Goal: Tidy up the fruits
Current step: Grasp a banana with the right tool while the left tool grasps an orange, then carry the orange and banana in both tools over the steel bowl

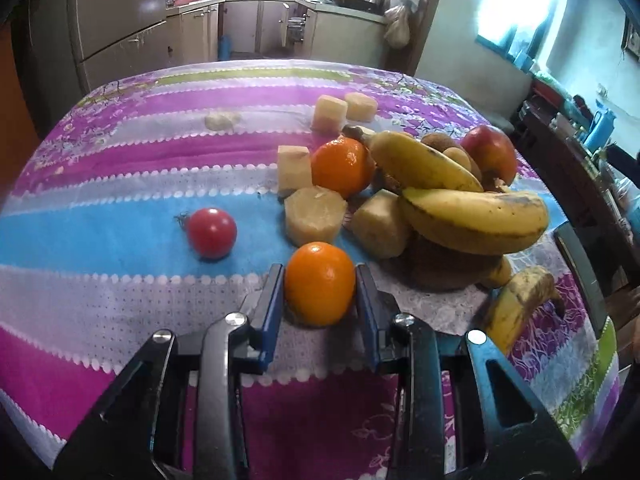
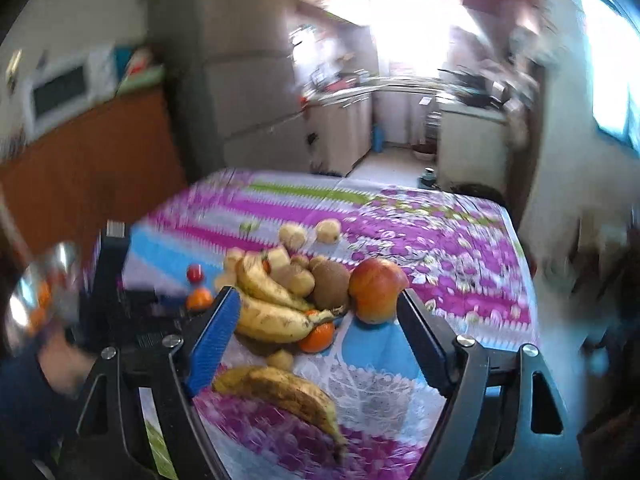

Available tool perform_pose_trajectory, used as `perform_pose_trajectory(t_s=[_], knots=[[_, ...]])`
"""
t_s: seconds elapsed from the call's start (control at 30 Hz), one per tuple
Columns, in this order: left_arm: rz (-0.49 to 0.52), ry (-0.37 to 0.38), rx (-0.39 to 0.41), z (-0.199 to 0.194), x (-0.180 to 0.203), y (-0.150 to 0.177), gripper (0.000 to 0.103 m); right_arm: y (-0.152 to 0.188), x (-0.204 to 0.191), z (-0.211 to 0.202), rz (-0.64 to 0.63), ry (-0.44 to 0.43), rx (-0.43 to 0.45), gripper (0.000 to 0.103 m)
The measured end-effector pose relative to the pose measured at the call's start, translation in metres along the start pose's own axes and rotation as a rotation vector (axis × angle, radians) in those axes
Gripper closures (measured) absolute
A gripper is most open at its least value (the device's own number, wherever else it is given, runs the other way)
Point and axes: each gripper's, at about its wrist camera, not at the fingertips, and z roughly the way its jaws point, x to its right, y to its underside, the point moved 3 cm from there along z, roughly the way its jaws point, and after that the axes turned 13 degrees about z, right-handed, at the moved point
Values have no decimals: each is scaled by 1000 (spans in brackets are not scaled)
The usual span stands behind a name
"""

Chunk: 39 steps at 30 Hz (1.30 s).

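An orange [image 1: 320,284] rests on the striped tablecloth [image 1: 120,160] between the blue pads [image 1: 269,300] of my left gripper [image 1: 320,276], which touch both its sides. The same orange [image 2: 199,299] shows small in the right wrist view. To the right, two bananas [image 1: 472,216], kiwis [image 1: 438,142] and an apple [image 1: 490,152] are piled on a brown bowl [image 1: 436,268]. A second orange [image 1: 342,168], a tomato [image 1: 211,233] and several pale peeled chunks [image 1: 314,216] lie around it. My right gripper [image 2: 316,300] hovers open, facing the apple [image 2: 376,288] and a loose banana [image 2: 288,396].
A spotted loose banana [image 1: 520,308] lies by the table's right edge, beside a chair [image 1: 580,264]. A shiny metal bowl [image 2: 44,292] sits at the far left of the right wrist view, near a hand [image 2: 68,360]. Kitchen cabinets and a fridge stand beyond the table.
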Motion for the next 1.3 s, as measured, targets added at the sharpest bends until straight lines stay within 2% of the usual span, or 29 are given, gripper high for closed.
perform_pose_trajectory(t_s=[0.17,0.27,0.4,0.47,0.6,0.67,0.77,0.93,1.07,1.17,1.3], knots=[[-51,59,15,0,-8,1,68,13,-51,34,-422,22,-178,21],[-58,77,18,0,-9,1,68,24,-66,61,-585,63,-236,21],[-62,93,22,0,-9,1,68,32,-71,88,-643,69,-300,23],[-59,94,21,0,-8,0,68,33,-71,98,-657,80,-304,30],[-59,99,22,0,-9,0,68,34,-71,113,-644,74,-327,34],[-59,96,22,0,-9,0,68,35,-72,110,-626,49,-342,50],[-55,84,27,-2,-9,1,68,34,-73,97,-609,41,-319,59],[-40,67,51,-11,-2,1,68,14,-63,61,-442,-67,-279,71],[-38,65,64,-17,2,0,68,7,-52,38,-333,-114,-244,73],[-37,64,61,-19,5,3,68,10,-40,33,-223,-157,-267,73],[-47,69,45,-15,5,7,68,24,-28,42,-172,-118,-295,72]])
